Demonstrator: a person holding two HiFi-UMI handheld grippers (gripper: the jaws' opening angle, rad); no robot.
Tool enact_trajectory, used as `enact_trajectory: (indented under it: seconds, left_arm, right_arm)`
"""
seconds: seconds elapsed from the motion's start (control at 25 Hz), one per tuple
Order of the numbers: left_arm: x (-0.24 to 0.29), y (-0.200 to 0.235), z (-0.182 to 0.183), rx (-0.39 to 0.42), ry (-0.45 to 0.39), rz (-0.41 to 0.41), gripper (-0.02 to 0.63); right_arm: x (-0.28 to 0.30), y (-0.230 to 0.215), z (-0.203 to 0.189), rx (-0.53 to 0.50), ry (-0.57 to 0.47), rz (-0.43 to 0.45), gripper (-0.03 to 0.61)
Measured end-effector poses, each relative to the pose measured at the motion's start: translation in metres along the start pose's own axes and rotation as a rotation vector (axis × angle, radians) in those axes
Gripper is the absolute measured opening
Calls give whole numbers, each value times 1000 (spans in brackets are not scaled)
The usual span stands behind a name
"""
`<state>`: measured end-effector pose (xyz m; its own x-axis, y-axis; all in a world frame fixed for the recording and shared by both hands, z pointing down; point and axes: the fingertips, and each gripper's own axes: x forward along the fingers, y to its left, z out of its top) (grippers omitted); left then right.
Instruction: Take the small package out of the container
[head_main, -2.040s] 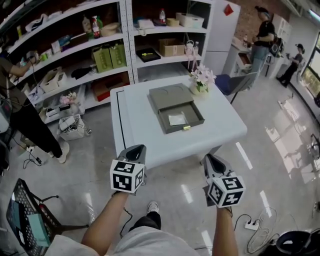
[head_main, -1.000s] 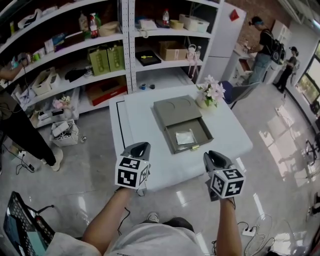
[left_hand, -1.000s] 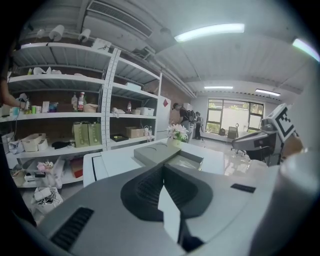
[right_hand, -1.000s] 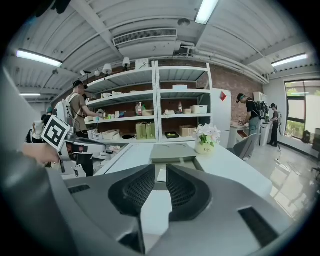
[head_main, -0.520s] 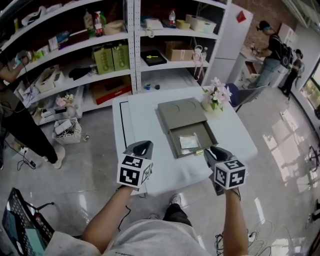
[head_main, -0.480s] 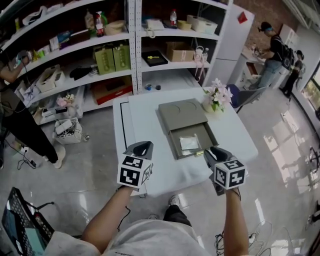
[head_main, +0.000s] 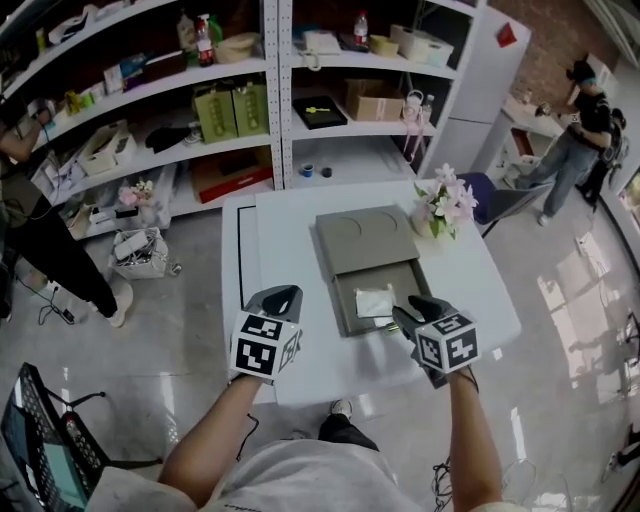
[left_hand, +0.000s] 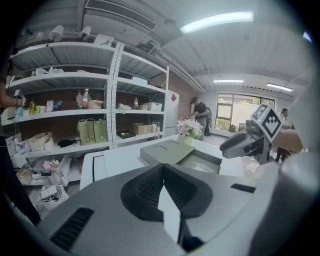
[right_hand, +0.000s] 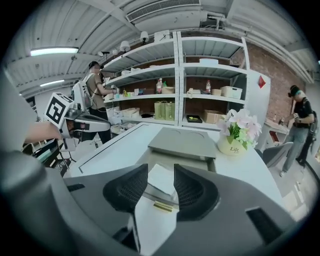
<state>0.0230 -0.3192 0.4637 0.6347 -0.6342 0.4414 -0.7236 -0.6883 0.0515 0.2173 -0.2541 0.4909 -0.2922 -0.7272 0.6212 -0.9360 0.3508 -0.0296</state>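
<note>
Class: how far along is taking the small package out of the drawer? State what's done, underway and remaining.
Done: the drawer stands open, package visible inside. In hand: the right hand-held gripper hovers at the drawer's front, jaws opening, nothing gripped. Remaining: grip the package and lift it out.

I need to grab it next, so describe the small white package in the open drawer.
The small white package is a flat, squarish packet, seemingly thin plastic or paper. It lies flat and alone on the floor of the drawer pulled out of the flat grey-green box, near the drawer's middle. Nothing rests on it.
</note>
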Motion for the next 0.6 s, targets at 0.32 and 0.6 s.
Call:
enact_trajectory:
  seconds: [0.32,0.6]
  left_arm:
    - [22,15,-1,-43,14,68,3]
    - [32,34,-4,-66,31,132,3]
  right_arm:
    - [39,-22,-7,-93,99,93,170]
    - [71,-26,-19,-164,207,194,183]
